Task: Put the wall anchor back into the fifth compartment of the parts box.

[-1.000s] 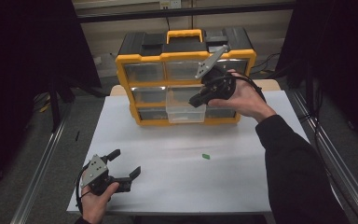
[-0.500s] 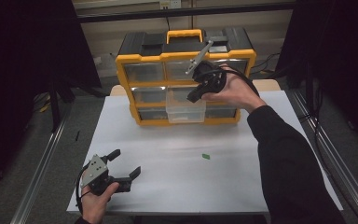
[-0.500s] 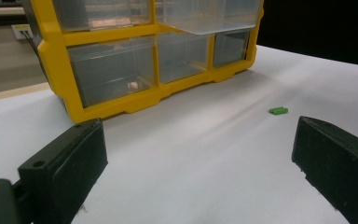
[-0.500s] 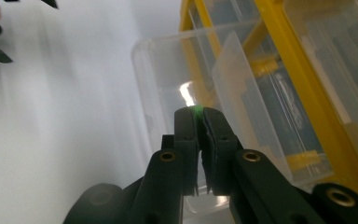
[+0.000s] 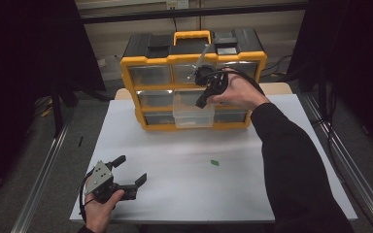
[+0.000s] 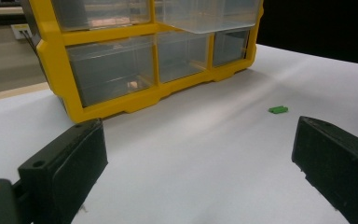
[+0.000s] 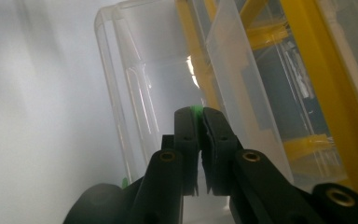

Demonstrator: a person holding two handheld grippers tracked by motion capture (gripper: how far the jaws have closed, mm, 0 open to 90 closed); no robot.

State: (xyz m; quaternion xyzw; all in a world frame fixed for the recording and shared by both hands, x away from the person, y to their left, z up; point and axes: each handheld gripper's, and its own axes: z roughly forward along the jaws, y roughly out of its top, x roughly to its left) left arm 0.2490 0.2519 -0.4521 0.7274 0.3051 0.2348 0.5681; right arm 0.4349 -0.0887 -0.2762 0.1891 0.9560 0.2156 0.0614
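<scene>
Right gripper (image 5: 201, 102) now lower, over drawer (image 5: 193, 115).

Lab or workshop test bench: white table (image 5: 252, 145) at centre frame, aluminium frame rails (image 5: 41, 177) along lower left and right, black curtains (image 5: 24, 63) at both sides, yellow parts drawer cabinet (image 5: 131, 68) at upper centre, wall socket (image 5: 173, 5) at top.

You've got a small green piece (image 7: 196, 110) pinched at the tips of your right gripper (image 7: 200, 122), directly above the pulled-out clear drawer (image 5: 193, 115) of the yellow organizer (image 5: 131, 92). Second green piece (image 5: 215, 163) lies flat on the white table (image 5: 291, 160), well apart.
</scene>
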